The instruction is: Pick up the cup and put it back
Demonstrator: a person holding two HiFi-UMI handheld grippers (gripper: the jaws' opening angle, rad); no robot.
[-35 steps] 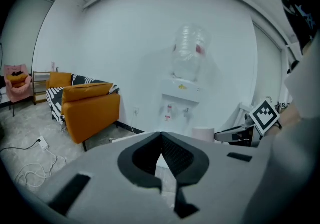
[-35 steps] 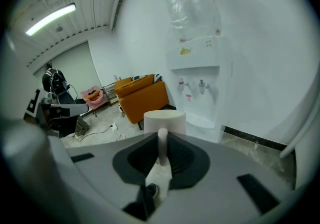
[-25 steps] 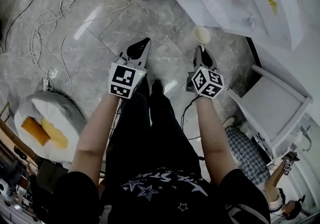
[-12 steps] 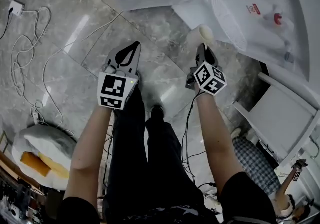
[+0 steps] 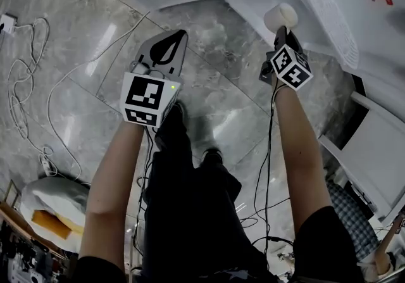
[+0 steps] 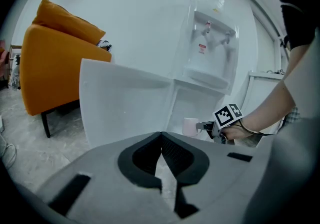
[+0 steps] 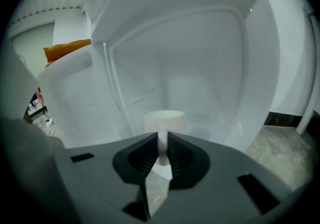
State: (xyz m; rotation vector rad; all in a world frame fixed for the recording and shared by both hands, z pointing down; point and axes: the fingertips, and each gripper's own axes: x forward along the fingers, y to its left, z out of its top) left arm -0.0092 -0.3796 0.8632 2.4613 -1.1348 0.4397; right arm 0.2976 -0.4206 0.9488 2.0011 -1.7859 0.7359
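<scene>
Cup lifted, return pending: on the left, the left gripper hangs over the marble floor with its jaws closed on nothing. On the right, the right gripper pinches what appears to be the cup's handle, holding it at the mouth of the open white cabinet, not yet set down inside.

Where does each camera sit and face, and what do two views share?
Head view: on the head, facing down at floor; arms, legs, left gripper, right gripper.
Left gripper view: rides that gripper, facing cabinet door; shut jaws, right hand.
Right gripper view: rides that gripper, facing into cabinet; jaws gripping cup.
Shared: all three show the cup.
</scene>
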